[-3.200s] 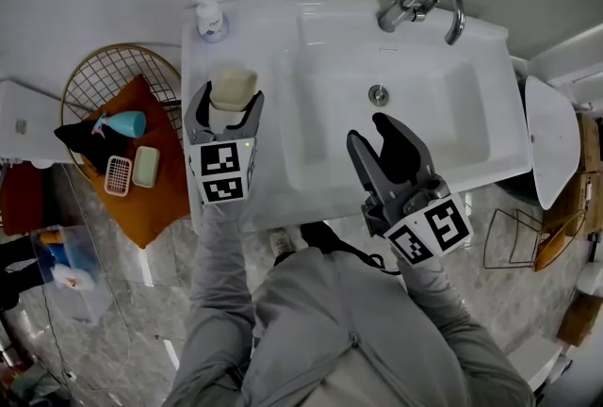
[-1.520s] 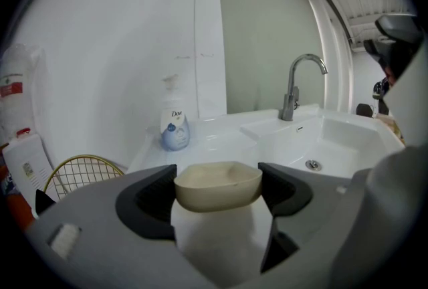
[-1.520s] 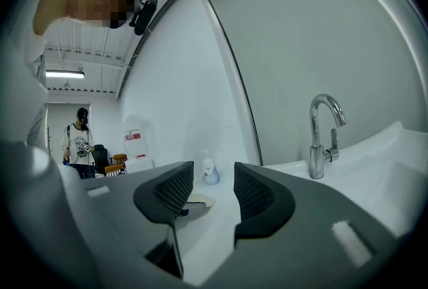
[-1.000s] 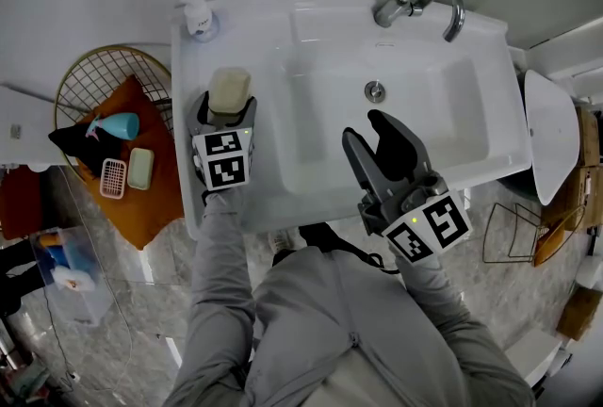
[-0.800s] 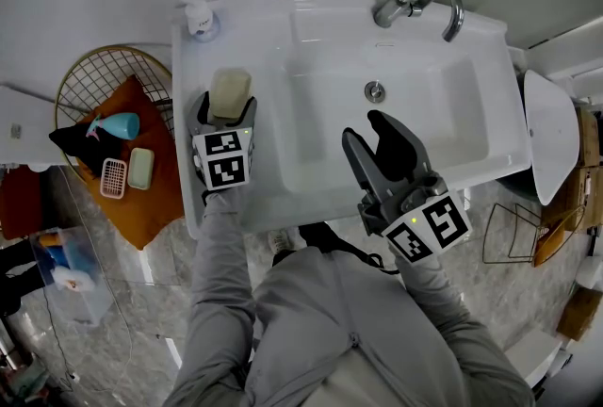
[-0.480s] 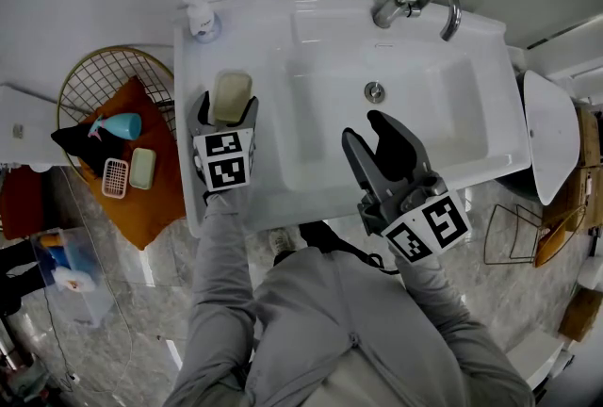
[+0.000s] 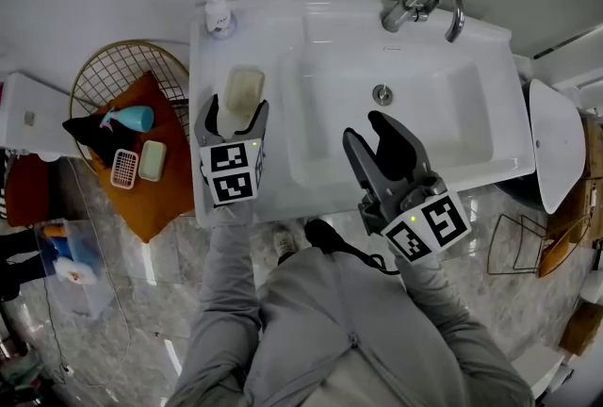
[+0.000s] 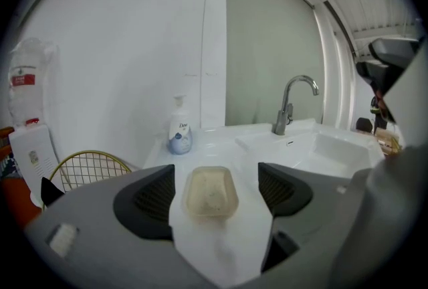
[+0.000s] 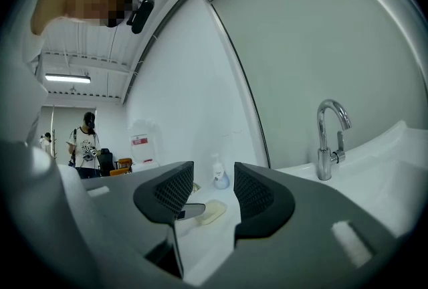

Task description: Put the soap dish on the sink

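Now soap dish point(image 8: 210, 192) is laid on sink point(image 7: 490, 85) ledge, flanked untouched by left hand-held gripper point(image 7: 236, 118) with jaws parted, right hand-held gripper point(image 7: 369, 134) held apart, empty.

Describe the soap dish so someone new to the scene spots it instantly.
Find the white sink. On its flat ledge left of the basin lies the soap dish, ahead of the open left gripper. It is a low, pale beige rounded rectangle, unlike the upright pump bottle at the ledge's back corner.
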Available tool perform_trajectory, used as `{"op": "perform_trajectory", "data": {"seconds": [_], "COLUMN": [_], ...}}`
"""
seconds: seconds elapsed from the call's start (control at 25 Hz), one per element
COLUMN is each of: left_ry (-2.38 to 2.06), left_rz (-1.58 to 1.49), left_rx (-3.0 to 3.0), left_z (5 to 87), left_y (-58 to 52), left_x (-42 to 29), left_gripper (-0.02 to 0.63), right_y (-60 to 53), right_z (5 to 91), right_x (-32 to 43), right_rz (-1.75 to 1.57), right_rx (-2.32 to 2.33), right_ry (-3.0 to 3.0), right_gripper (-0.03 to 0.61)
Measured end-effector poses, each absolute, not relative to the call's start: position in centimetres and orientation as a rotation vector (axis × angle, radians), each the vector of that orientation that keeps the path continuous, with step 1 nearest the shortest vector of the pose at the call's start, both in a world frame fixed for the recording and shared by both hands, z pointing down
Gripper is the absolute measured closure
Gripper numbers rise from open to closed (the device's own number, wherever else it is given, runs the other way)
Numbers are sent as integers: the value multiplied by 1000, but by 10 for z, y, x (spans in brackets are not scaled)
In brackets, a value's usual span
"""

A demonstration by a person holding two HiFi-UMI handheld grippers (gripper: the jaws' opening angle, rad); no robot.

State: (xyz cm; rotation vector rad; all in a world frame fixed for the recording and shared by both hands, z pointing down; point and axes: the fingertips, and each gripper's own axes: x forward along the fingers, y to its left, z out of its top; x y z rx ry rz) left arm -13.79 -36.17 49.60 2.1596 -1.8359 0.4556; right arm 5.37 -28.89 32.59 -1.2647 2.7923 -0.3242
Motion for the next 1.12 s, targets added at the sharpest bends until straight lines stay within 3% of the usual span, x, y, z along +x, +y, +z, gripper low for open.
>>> {"op": "perform_trajectory", "data": {"seconds": [1.12], "left_ry": [-2080], "left_rz": [209], "left_rx": [2222], "left_z": [381], "left_y": [-245], "left_x": [-185], "left_gripper": [182], "right_y": [-244], "right_z": [316], "right_x": [16], "right_rz": [-277], "right_rx": [-1212], "right_ry": [2787], "right_gripper": [391]}}
